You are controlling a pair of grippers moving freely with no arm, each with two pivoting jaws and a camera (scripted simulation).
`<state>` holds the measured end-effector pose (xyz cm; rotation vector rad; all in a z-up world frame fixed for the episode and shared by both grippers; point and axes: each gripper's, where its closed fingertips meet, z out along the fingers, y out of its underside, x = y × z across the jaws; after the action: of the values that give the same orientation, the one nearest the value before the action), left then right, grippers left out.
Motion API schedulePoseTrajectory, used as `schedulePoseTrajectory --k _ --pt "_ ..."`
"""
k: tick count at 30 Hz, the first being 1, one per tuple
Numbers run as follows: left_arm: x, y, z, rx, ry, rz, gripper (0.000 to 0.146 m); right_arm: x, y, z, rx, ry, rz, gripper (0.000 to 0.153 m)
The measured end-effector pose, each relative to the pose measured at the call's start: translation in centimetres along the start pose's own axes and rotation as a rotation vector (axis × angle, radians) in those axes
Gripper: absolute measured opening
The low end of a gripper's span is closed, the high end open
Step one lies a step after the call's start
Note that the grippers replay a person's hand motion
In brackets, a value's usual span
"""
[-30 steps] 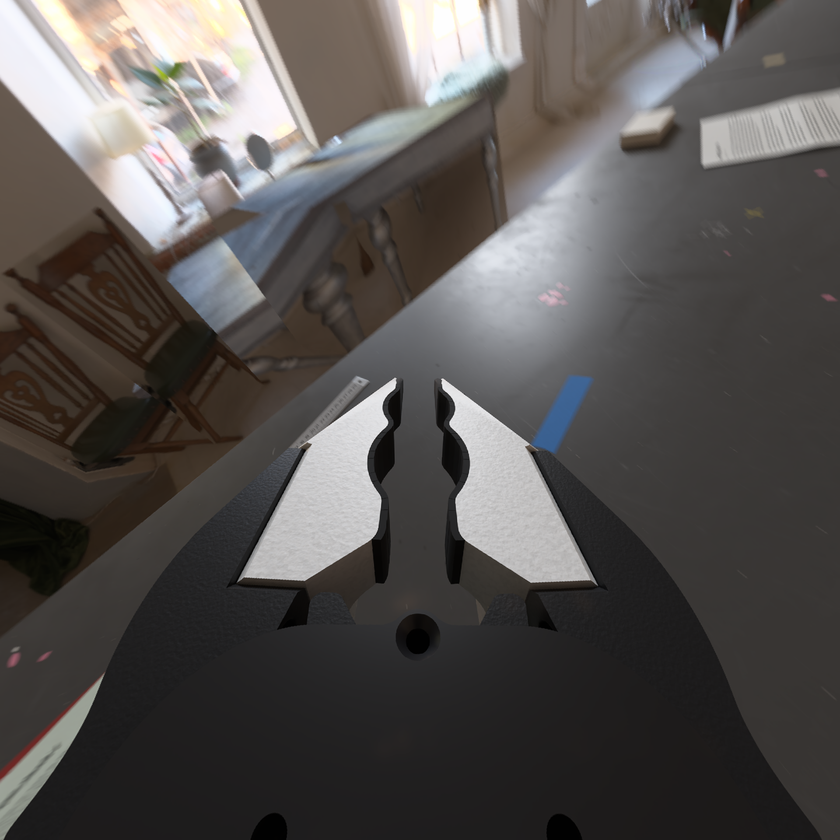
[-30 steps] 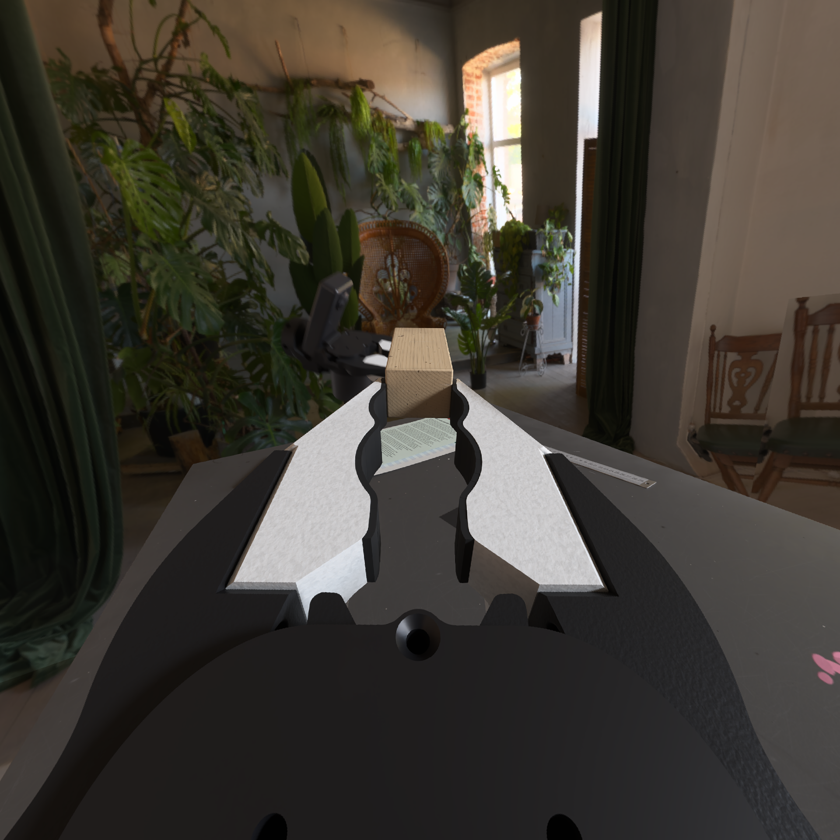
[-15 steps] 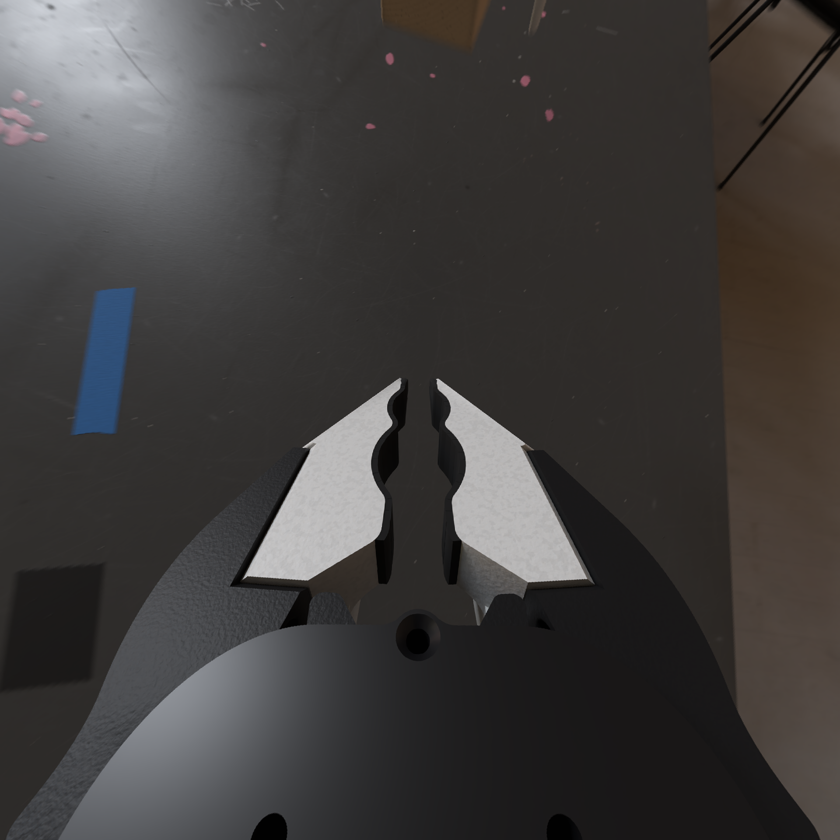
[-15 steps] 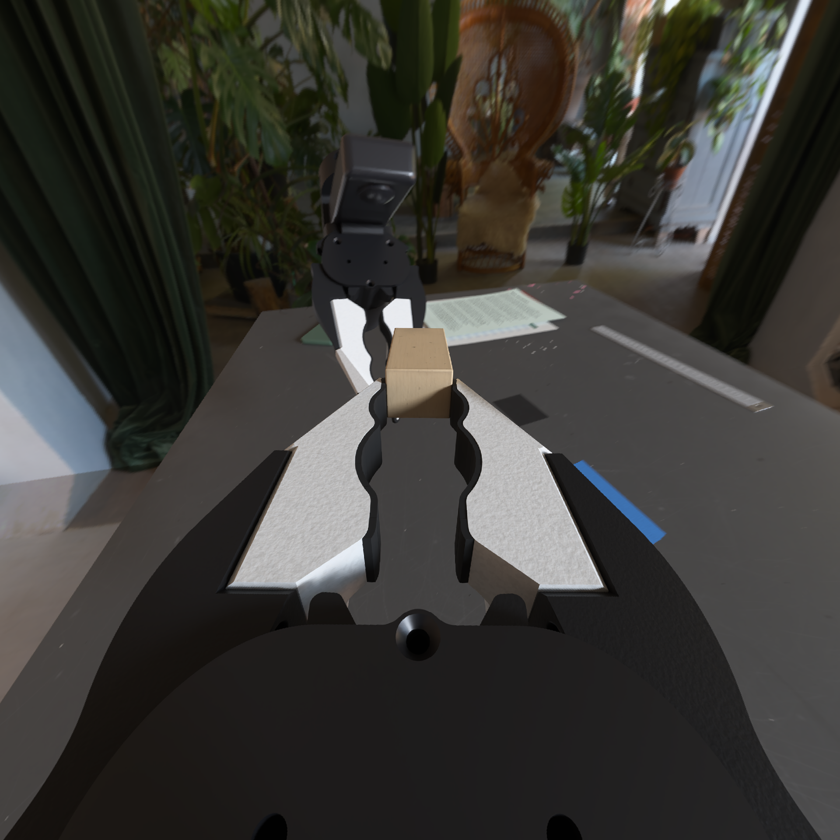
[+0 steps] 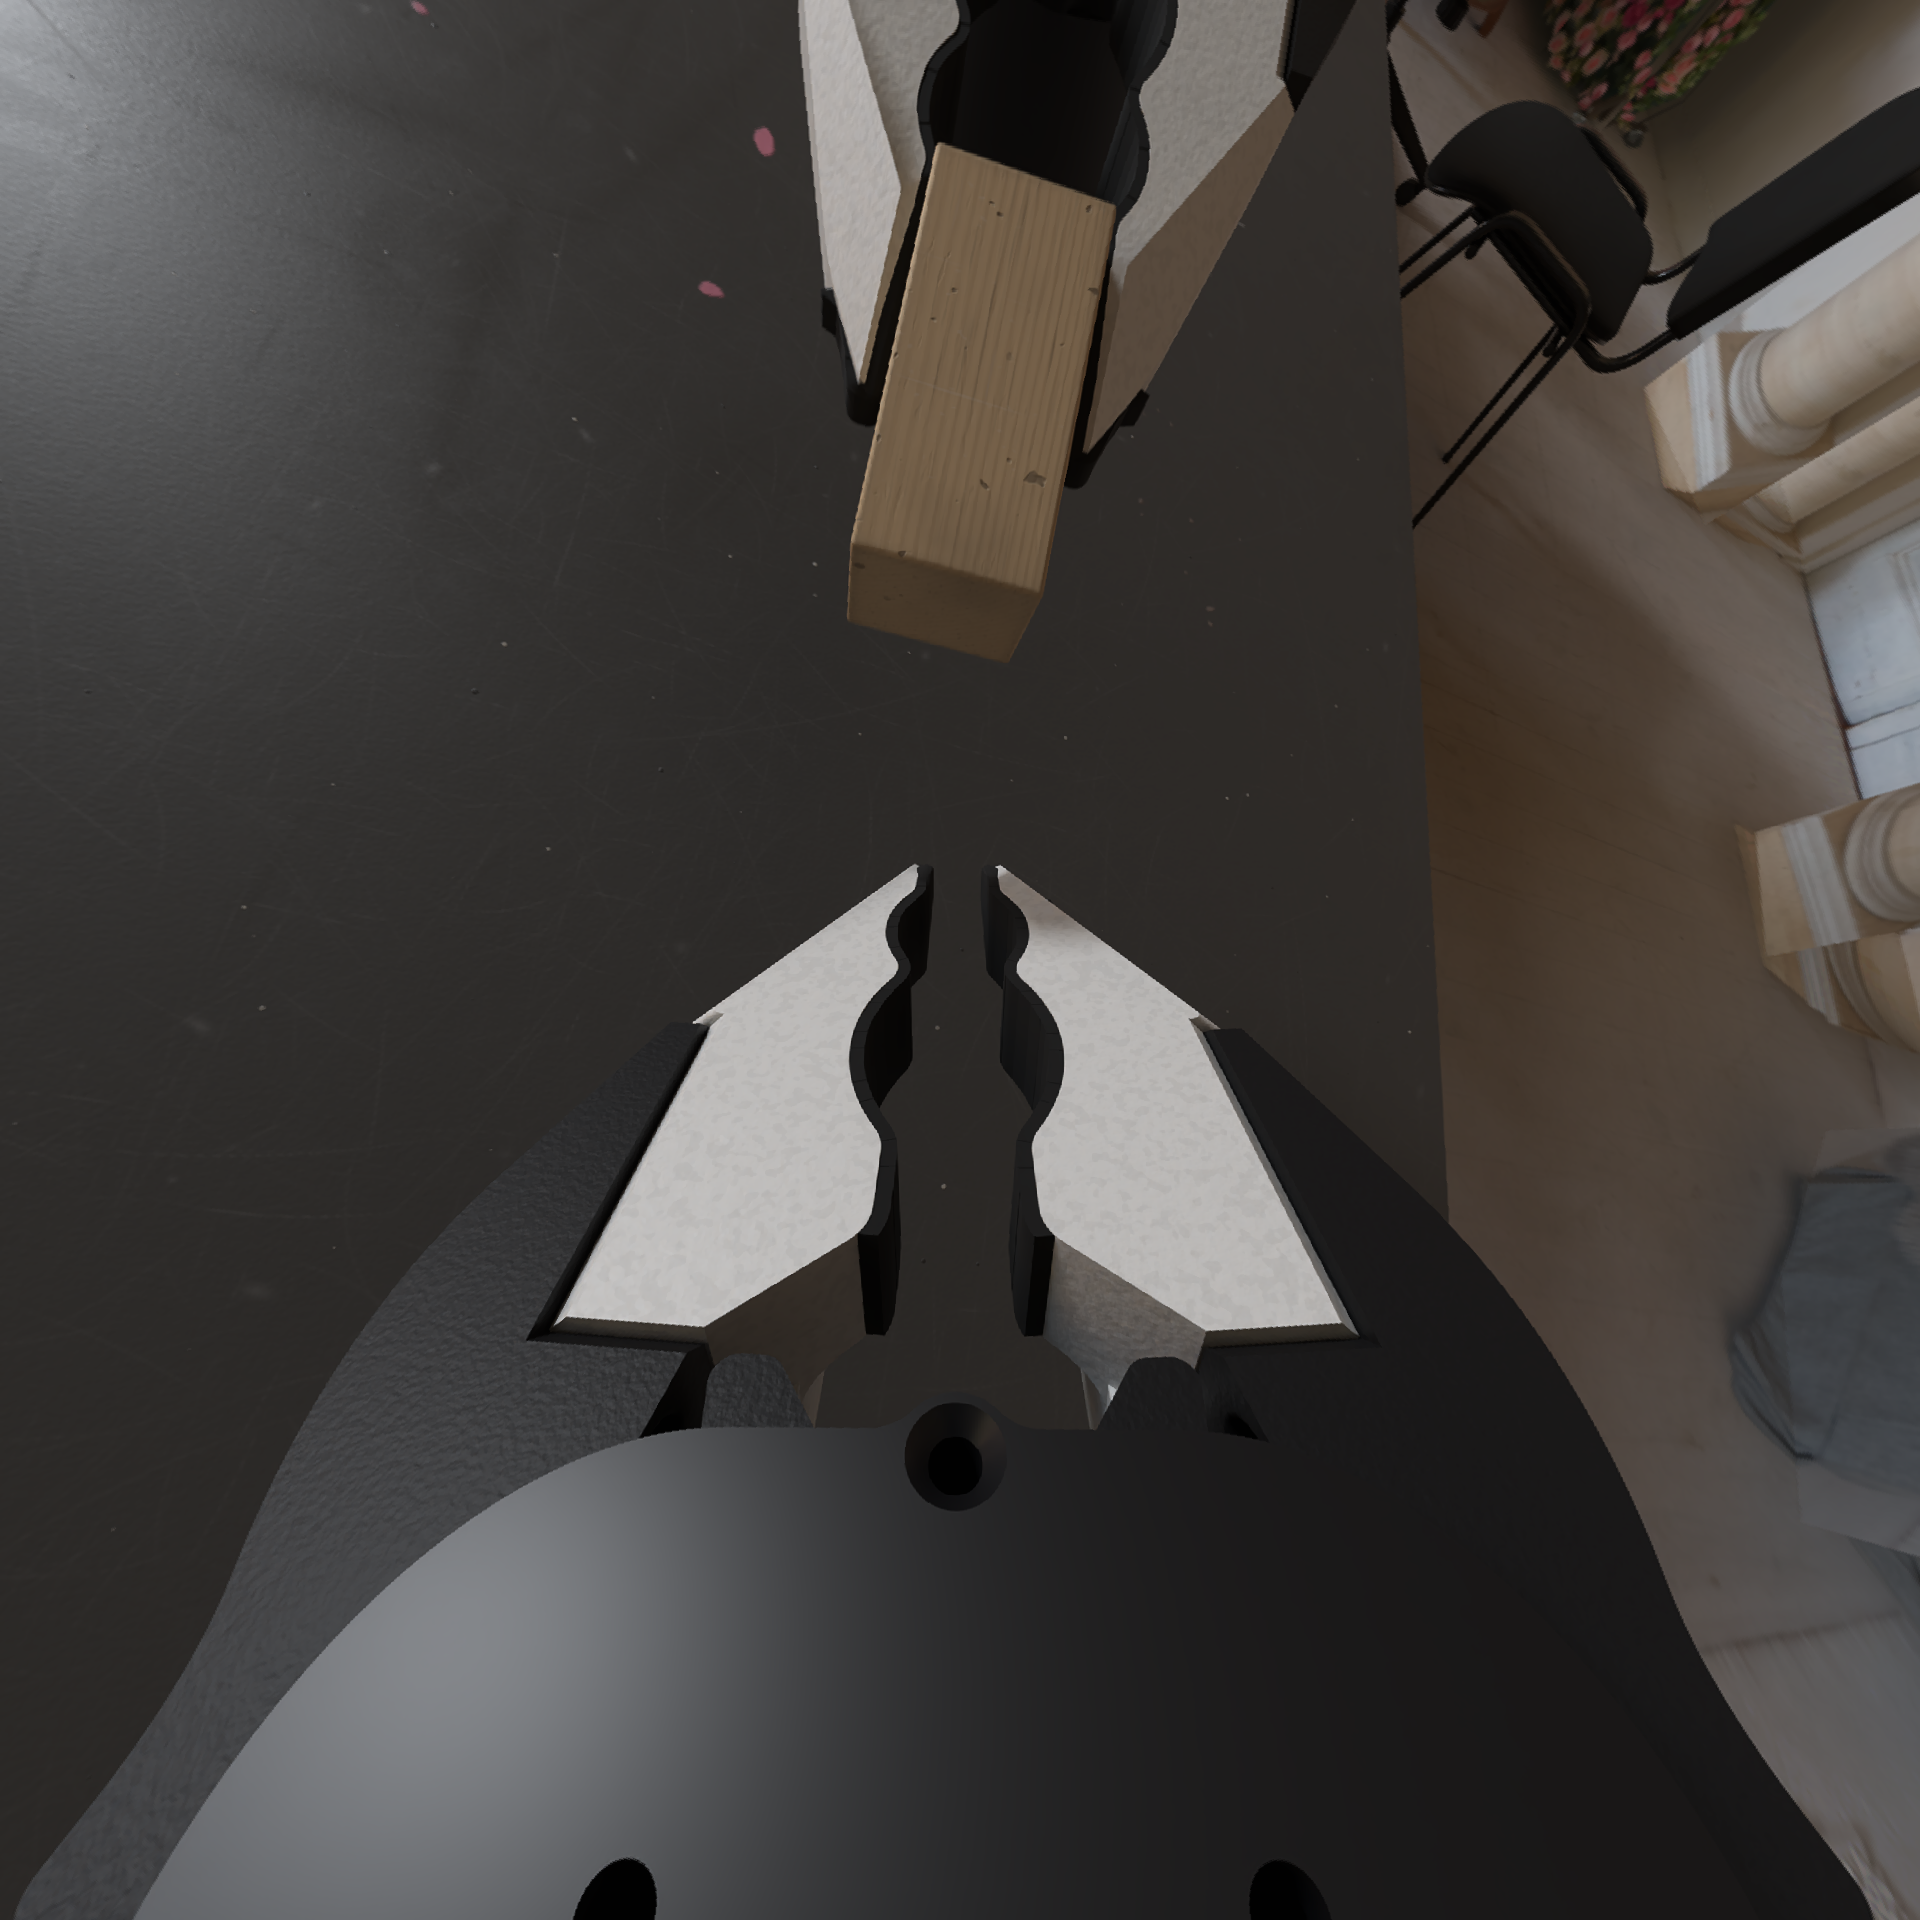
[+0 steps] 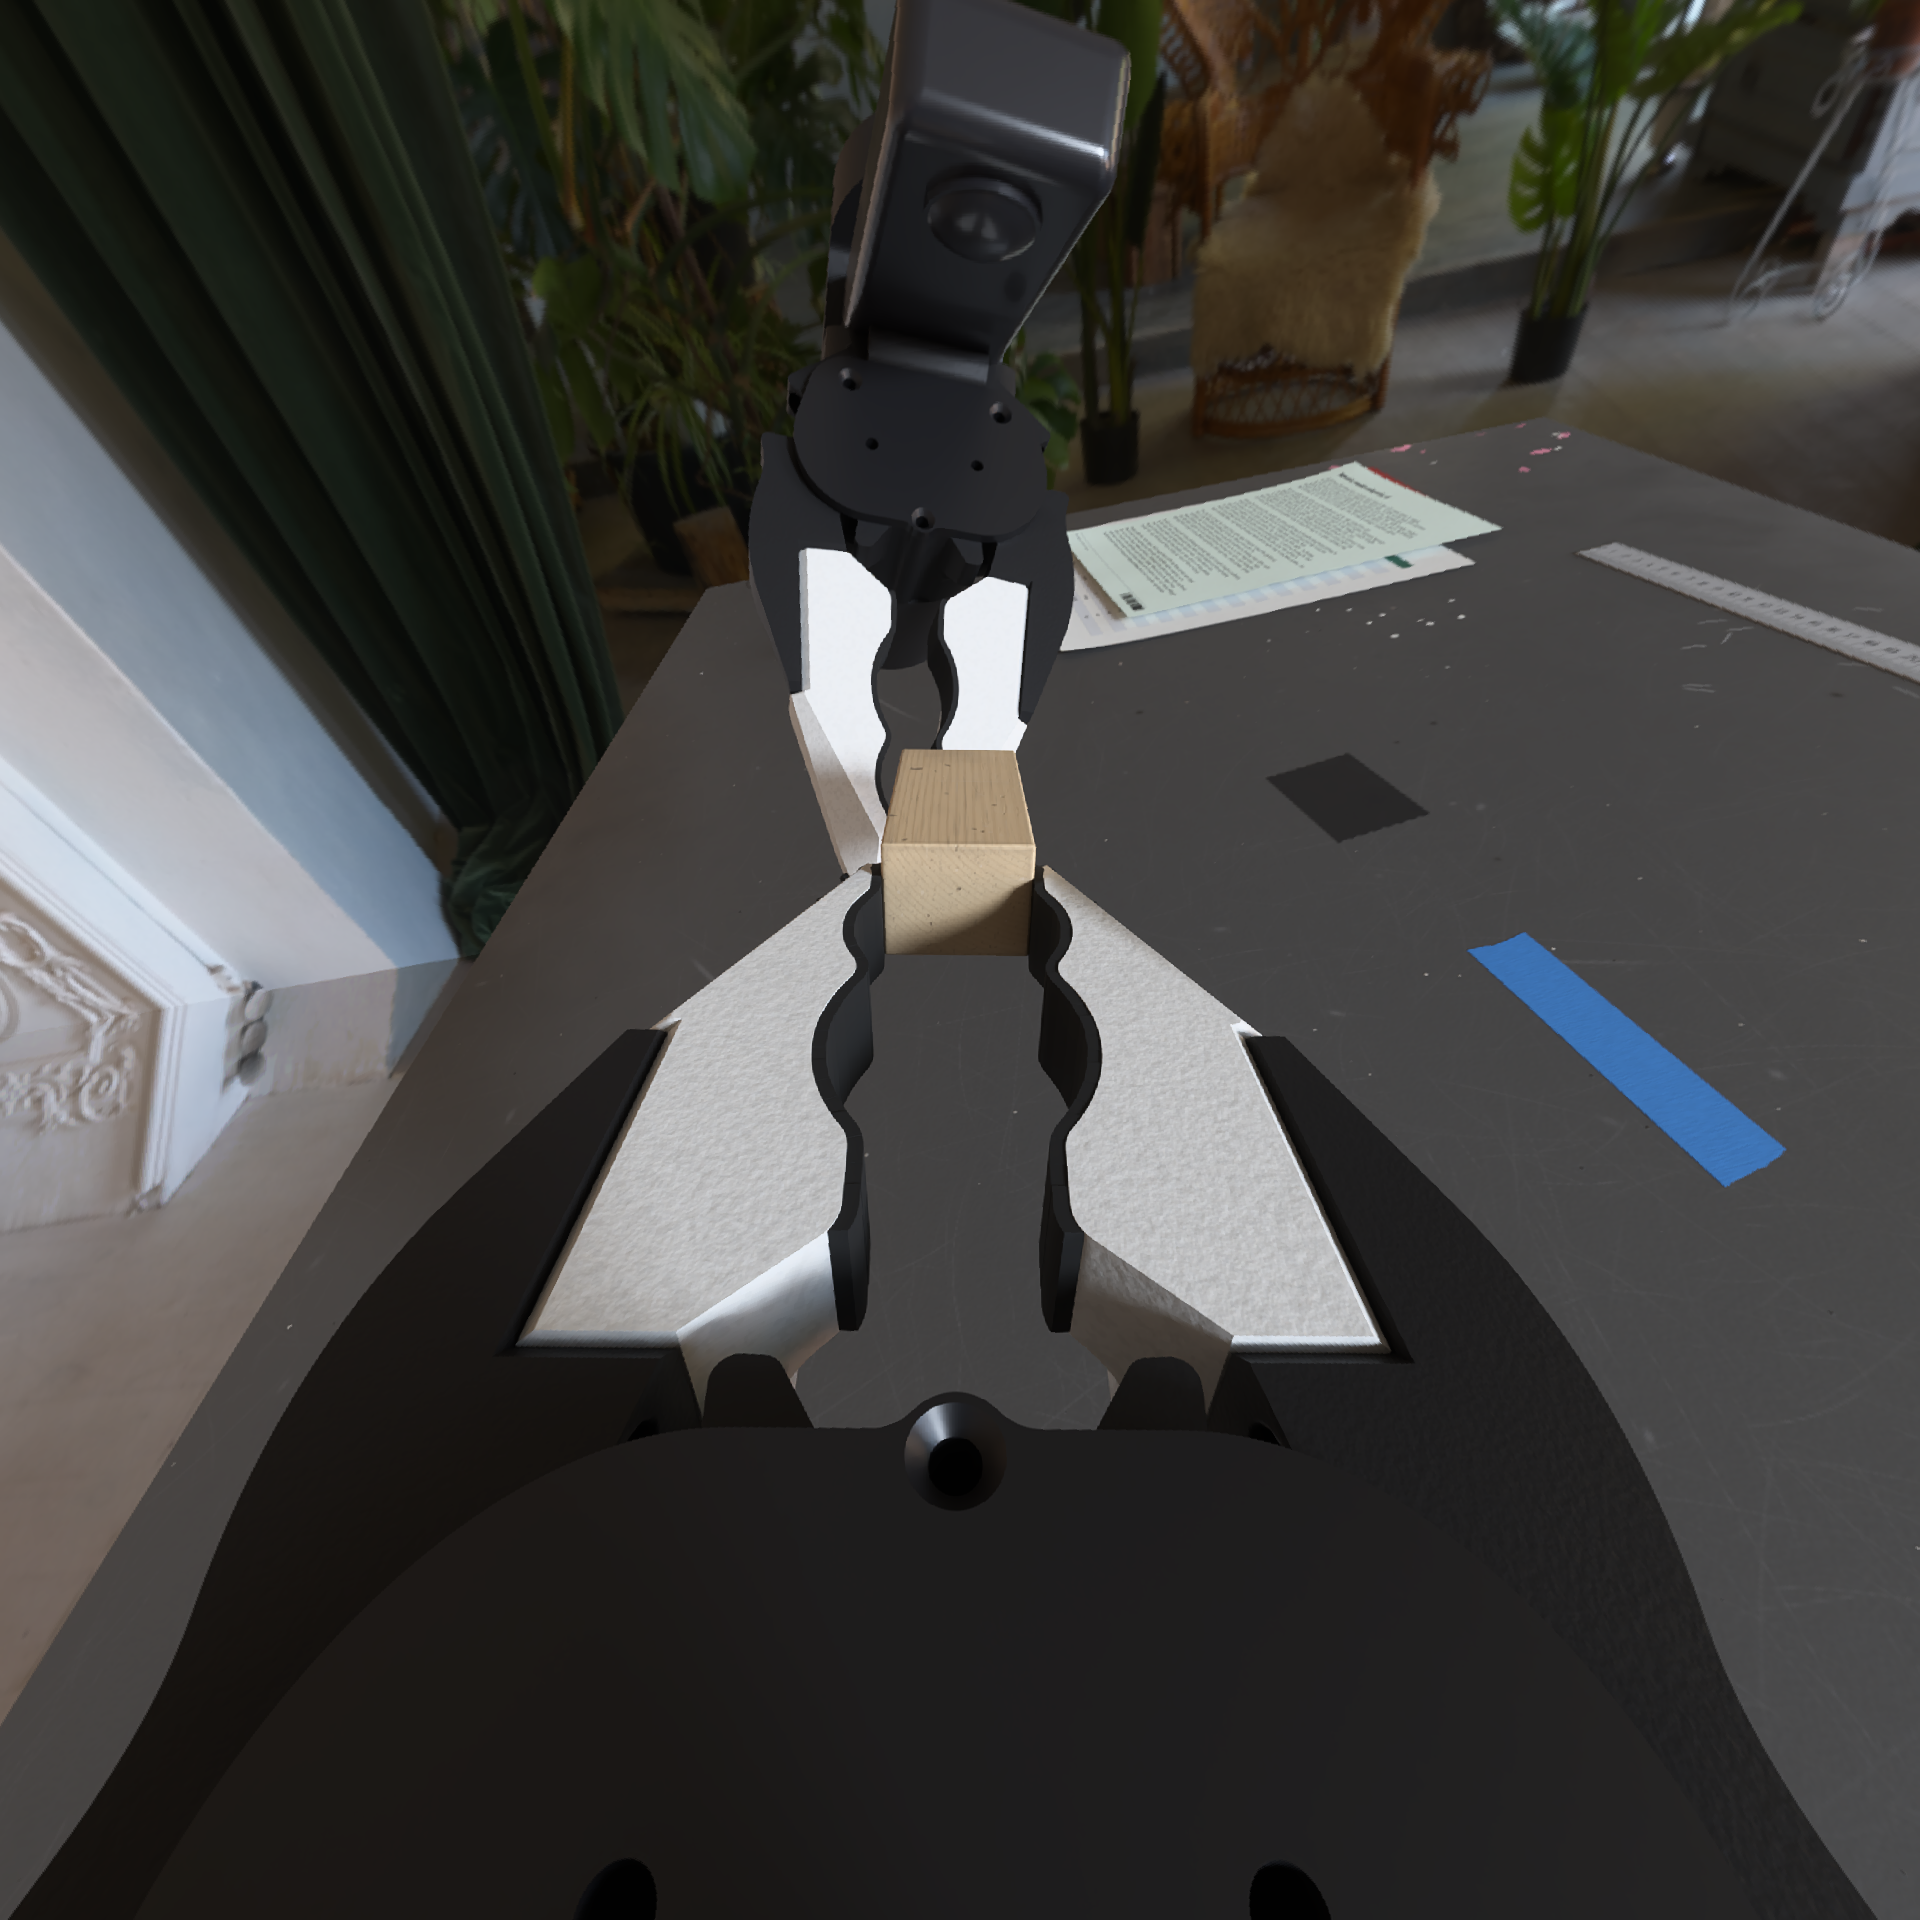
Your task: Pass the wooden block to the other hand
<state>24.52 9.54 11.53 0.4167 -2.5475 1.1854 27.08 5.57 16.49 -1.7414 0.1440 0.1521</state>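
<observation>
The wooden block (image 6: 958, 883) is a pale rectangular bar. My right gripper (image 6: 958, 878) is shut on one end of it and holds it above the dark table (image 6: 1455, 935). In the left wrist view the block (image 5: 966, 416) points its free end toward my left gripper (image 5: 958, 873), a short gap ahead of the fingertips. The right gripper (image 5: 982, 436) shows behind it at the top. My left gripper's jaws stand almost together and hold nothing. In the right wrist view the left gripper (image 6: 925, 732) hangs just beyond the block, its tips partly hidden behind it.
Blue tape (image 6: 1626, 1055), a black patch (image 6: 1345, 795), printed sheets (image 6: 1278, 540) and a ruler (image 6: 1766, 623) lie on the table to the right. The table edge runs close on the left in the right wrist view. Black chairs (image 5: 1507, 177) stand off the table edge.
My left gripper swung round from looking across the table to facing down at the block. The two grippers have closed in on each other, and the block is now near the left fingertips.
</observation>
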Motion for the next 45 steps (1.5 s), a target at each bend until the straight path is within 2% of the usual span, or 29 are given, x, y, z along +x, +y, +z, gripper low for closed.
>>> schedulePoseTrajectory --k 8,14,18,23,32,36,37,41,43,45 --pt "0.1 0.4 -0.1 -0.023 0.01 -0.003 0.01 -0.5 0.6 0.4 -0.058 -0.014 0.0 0.027" --pt "-0.3 1.0 0.4 -0.051 0.007 -0.015 0.029 -0.6 1.2 0.8 -0.105 0.006 0.002 0.027" --pt "-0.5 1.4 1.0 -0.066 0.007 -0.013 0.029 -0.7 2.0 1.3 -0.2 0.035 -0.032 0.027" --pt "-0.4 -0.2 -0.1 0.061 0.043 0.005 0.029 -0.8 0.8 1.0 -0.132 0.053 -0.013 0.027" --pt "-0.1 -0.7 -0.7 0.095 0.056 0.043 0.029 -1.0 0.2 1.2 -0.098 0.029 0.022 0.027" --pt "-0.3 -0.9 -1.3 0.119 0.02 0.111 0.03 -1.1 -0.1 1.4 -0.118 0.064 -0.036 0.027" --pt "-0.3 -1.2 -1.8 0.138 0.004 0.135 0.032 -1.2 0.2 1.5 -0.154 0.077 -0.067 0.027" --pt "0.1 -2.3 -3.7 0.209 -0.1 0.254 0.06 -1.4 1.4 1.5 -0.319 0.146 -0.151 0.027" --pt "0.5 -2.2 -3.2 0.182 -0.14 0.316 0.065 -1.8 1.7 1.7 -0.387 0.167 -0.185 0.027" --pt "1.0 -1.7 -1.8 0.129 -0.14 0.351 0.062 -2.7 1.4 2.1 -0.411 0.156 -0.194 0.027"
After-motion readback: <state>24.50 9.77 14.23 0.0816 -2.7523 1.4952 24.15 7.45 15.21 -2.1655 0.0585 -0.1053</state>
